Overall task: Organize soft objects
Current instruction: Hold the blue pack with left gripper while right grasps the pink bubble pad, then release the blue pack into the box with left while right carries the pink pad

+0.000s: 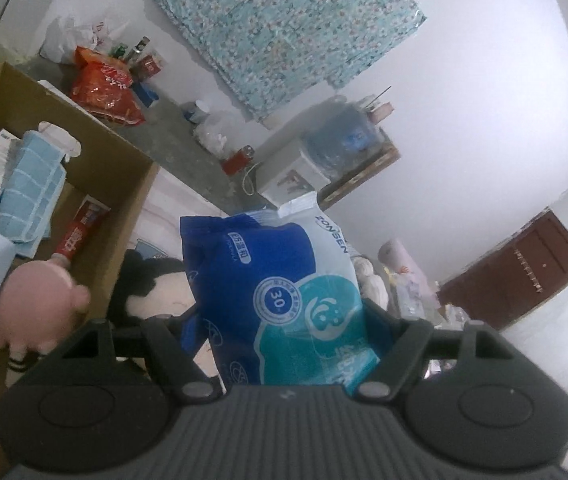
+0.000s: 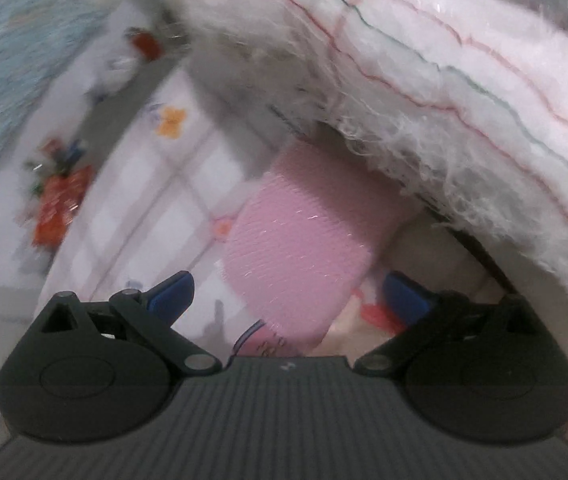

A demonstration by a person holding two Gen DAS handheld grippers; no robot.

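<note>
A: Left side status?

B: Left gripper [image 1: 279,320] is clamped on the blue wipes pack [image 1: 271,292], fingers pressing in from both sides at its lower half. The pack stands up out of the jaws, long axis running away from the camera, top seal pointing up and slightly right. It's in the air, just right of the cardboard box [image 1: 123,184].

A: Box contents?

B: Folded blue towel [image 1: 29,188], red toothpaste tube [image 1: 81,232], a few white packets. A pink plush [image 1: 37,308] sits at the box's near corner, and a black-and-white plush [image 1: 151,292] lies behind the pack.

A: Right side?

B: Right gripper [image 2: 288,300] has its jaws apart, blue pads [image 2: 171,294] clear, nothing between them. It's angled down over a pink pack [image 2: 304,240] lying on the bed sheet [image 2: 155,184], long axis running from lower left to upper right. A white fluffy cloth [image 2: 444,80] hangs over the pack's far end. That view is blurred.
</note>
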